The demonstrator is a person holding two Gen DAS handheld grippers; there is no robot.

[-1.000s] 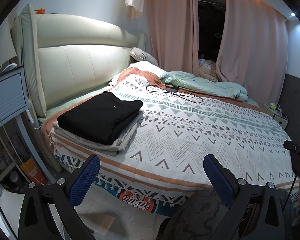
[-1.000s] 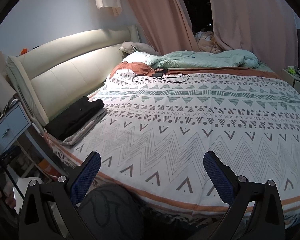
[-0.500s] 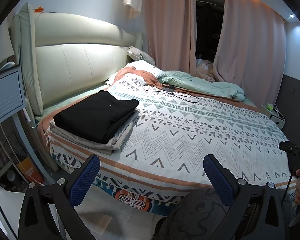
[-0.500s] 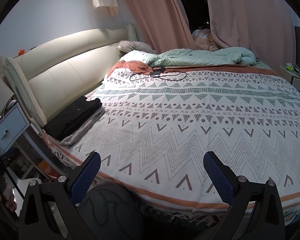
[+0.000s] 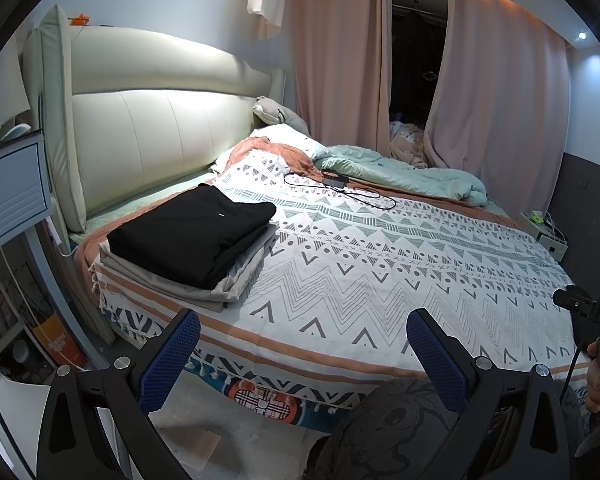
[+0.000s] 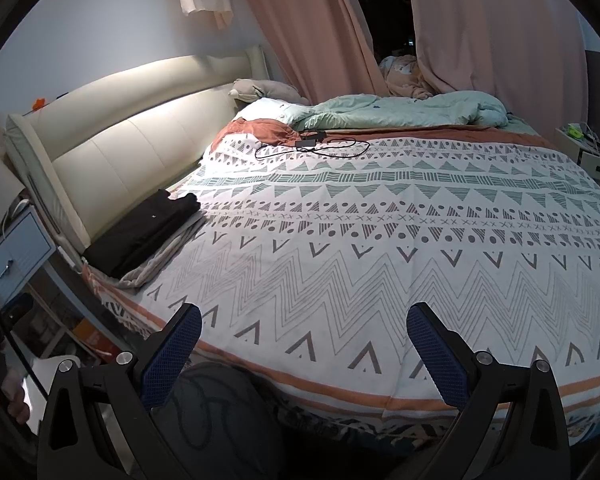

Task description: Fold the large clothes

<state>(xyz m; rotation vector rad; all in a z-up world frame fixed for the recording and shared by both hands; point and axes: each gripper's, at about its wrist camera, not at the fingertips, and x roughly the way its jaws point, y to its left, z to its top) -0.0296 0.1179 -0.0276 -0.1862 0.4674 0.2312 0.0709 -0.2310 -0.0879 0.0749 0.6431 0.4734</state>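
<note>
Both tools are spread wide and grasp nothing: the left tool [image 5: 303, 350] and the right tool [image 6: 304, 346] hover off the near edge of the bed [image 6: 380, 280]. The folded black garment [image 5: 192, 232] lies on grey folded clothes [image 5: 244, 276] at the bed's near left corner, beside the headboard [image 5: 152, 136]. A careless reach could nudge that stack off the edge, or snag the charger cable [image 5: 340, 190] near the far side.

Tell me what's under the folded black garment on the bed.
A folded grey garment lies directly beneath the black garment; the patterned bedspread is below. Anything between the layers is covered.
</note>
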